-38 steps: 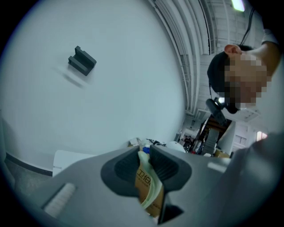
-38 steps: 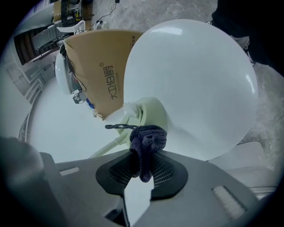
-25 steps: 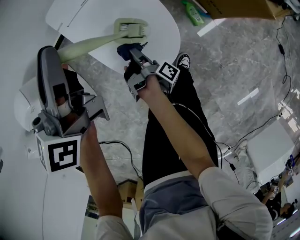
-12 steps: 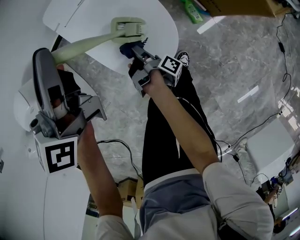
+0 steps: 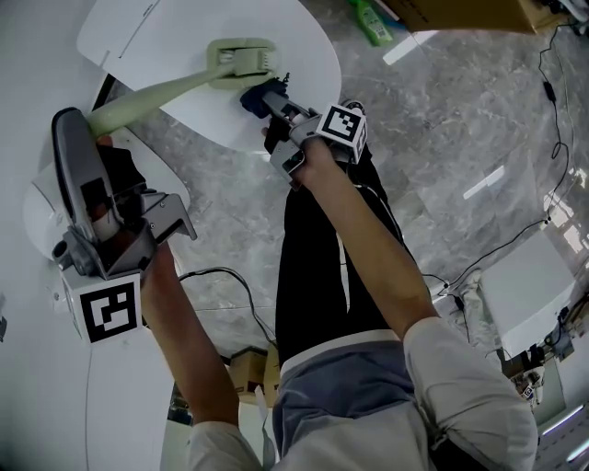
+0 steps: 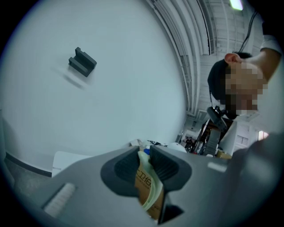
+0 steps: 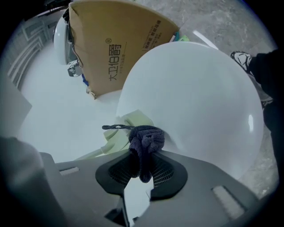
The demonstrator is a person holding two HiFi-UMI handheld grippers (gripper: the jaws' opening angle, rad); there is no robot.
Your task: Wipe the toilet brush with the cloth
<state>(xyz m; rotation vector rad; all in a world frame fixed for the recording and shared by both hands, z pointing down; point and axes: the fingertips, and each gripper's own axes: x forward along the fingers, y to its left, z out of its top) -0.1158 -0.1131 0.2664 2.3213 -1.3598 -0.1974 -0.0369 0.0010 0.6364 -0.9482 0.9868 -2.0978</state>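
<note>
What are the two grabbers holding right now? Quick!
Left gripper: closed on the handle of the pale green plastic toilet brush.
Right gripper: closed on the dark blue knitted cloth.

floor (image 5: pixel 442 138): grey marble | on it: cardboard box (image 5: pixel 460 14); green bottle (image 5: pixel 370 23) (beside that box); white box (image 5: pixel 525 294)

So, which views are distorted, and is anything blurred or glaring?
Both gripper views bend like fisheye. In the left gripper view the brush in the tongs is soft, and a mosaic patch sits at right. The head view is sharp, with glare streaks on the floor.
</note>
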